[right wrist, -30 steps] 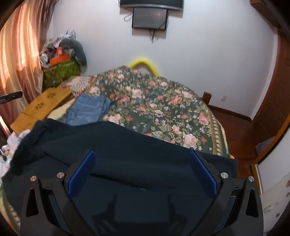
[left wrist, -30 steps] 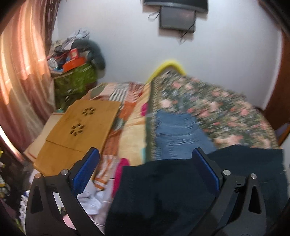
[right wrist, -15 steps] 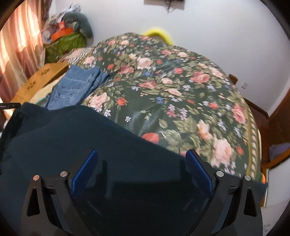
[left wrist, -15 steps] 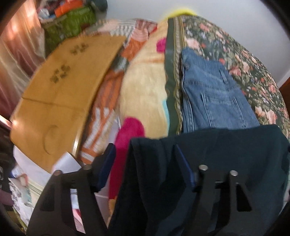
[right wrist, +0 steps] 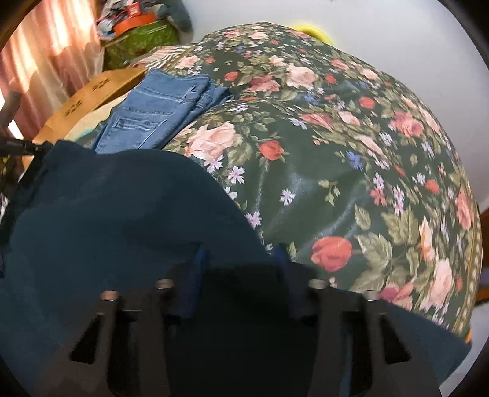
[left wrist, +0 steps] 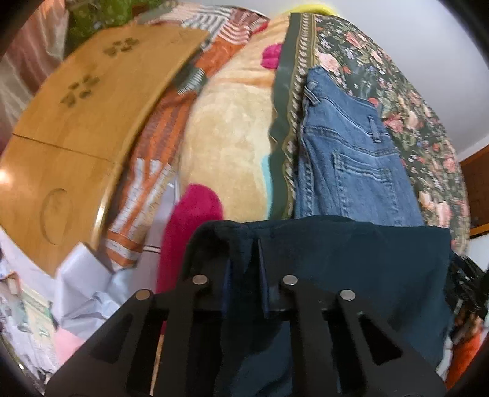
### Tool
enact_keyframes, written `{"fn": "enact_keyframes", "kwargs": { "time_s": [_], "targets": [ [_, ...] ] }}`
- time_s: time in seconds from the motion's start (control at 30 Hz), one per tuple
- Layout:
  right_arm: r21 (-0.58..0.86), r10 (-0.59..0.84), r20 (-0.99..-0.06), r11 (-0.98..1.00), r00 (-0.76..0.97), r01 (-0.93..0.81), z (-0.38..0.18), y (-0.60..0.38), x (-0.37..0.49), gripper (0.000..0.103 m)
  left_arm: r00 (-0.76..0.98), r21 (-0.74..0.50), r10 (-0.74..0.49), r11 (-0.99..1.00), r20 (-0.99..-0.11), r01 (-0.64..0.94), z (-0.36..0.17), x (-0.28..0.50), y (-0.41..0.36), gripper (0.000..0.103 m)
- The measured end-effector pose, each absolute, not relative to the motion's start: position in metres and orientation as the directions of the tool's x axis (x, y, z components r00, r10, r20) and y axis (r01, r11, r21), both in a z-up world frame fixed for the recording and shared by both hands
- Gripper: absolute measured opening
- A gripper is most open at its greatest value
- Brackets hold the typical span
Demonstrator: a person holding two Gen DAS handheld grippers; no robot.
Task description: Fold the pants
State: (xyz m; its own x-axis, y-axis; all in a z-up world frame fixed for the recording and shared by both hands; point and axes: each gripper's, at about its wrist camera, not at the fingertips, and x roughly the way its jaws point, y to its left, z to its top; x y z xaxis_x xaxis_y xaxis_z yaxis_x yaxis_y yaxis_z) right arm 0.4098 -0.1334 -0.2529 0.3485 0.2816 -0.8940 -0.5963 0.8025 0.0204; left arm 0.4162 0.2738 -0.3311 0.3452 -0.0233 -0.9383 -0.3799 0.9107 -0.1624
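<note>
Left gripper (left wrist: 243, 262) clenched on a bunched corner of the dark navy pants (left wrist: 351, 268), fabric pinched between its blue pads. Right gripper (right wrist: 241, 274): jaws partly closed, pants cloth draped across them; cannot tell whether it grips. Pants lie at the near edge of the floral bedspread (right wrist: 351, 152). Folded blue jeans (left wrist: 348, 158) just beyond, far left. Wooden board (left wrist: 79, 122) further left.

I see a bed under a dark floral bedspread (right wrist: 351, 146) | wooden lap table (left wrist: 76, 128) at its left edge | white wall (right wrist: 351, 24) behind | pink curtain (right wrist: 52, 52) glowing with daylight (far left) | clutter heap (right wrist: 137, 27) in the corner
</note>
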Motion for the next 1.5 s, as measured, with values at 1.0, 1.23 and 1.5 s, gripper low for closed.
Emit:
{"fn": "enact_keyframes", "kwargs": {
  "time_s": [1.0, 1.23, 1.5],
  "targets": [
    [0.069, 0.373, -0.755, 0.863, 0.539, -0.500, -0.146, -0.170, 0.271, 0.008, 0.616, 0.006, 0.204, 0.951, -0.760, -0.308, -0.185, 0.297, 0.244, 0.009],
    [0.098, 0.380, -0.775, 0.862, 0.505, -0.498, -0.156, -0.174, 0.207, 0.008, 0.612, 0.045, 0.234, 0.950, -0.755, -0.308, -0.200, 0.222, 0.236, 0.009],
    [0.131, 0.350, -0.825, 0.882, 0.444, -0.452, -0.202, -0.175, 0.163, 0.008, 0.518, 0.039, 0.205, 0.949, -0.830, -0.313, -0.259, 0.163, 0.225, 0.009]
  ]
}}
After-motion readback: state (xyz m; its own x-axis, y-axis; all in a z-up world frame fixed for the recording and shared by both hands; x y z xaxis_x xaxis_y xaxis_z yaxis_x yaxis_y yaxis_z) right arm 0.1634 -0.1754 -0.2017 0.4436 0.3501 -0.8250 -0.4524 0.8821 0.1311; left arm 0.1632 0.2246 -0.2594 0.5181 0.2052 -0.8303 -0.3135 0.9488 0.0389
